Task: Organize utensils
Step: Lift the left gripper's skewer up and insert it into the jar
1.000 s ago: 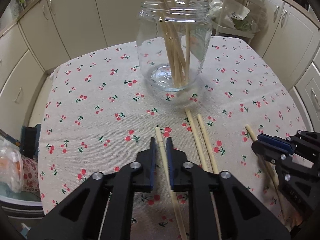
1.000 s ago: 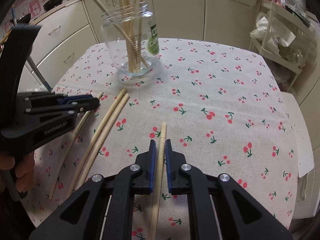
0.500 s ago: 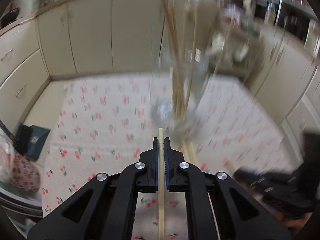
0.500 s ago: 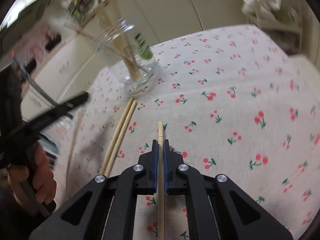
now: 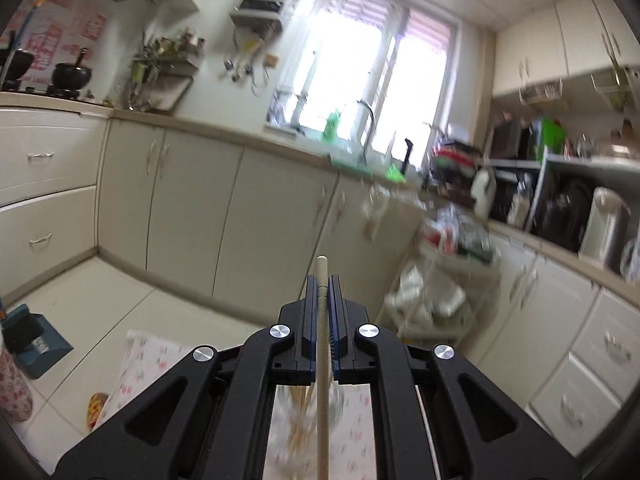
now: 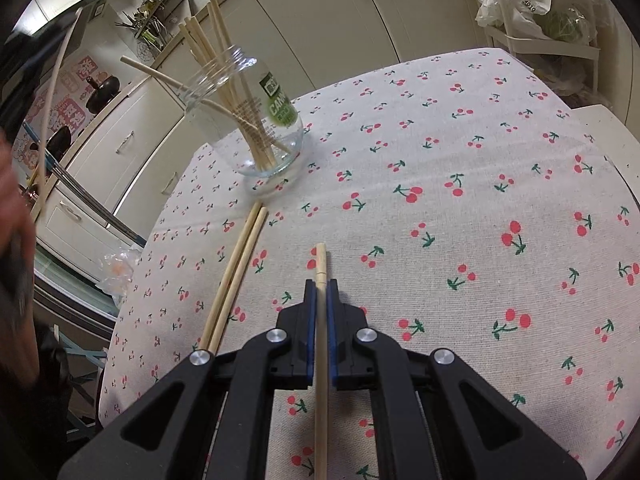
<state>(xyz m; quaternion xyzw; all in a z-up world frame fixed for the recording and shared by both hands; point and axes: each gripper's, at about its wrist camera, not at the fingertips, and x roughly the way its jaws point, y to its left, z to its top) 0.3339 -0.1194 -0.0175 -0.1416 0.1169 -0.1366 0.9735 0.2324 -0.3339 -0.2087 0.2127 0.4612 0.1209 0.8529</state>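
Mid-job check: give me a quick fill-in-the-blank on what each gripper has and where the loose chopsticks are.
1. The left gripper is shut on one ____.
2. The sticks already sorted stand in a glass ____.
3. ____ loose chopsticks lie side by side on the cherry tablecloth.
4. The right gripper is ____ on its chopstick.

Answers: chopstick; jar; Two; shut

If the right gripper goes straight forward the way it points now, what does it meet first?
Probably the cherry-print tablecloth. The right gripper, shut on a chopstick, points down at bare cloth; the glass jar and two loose chopsticks lie left of that line. Depth is uncertain.
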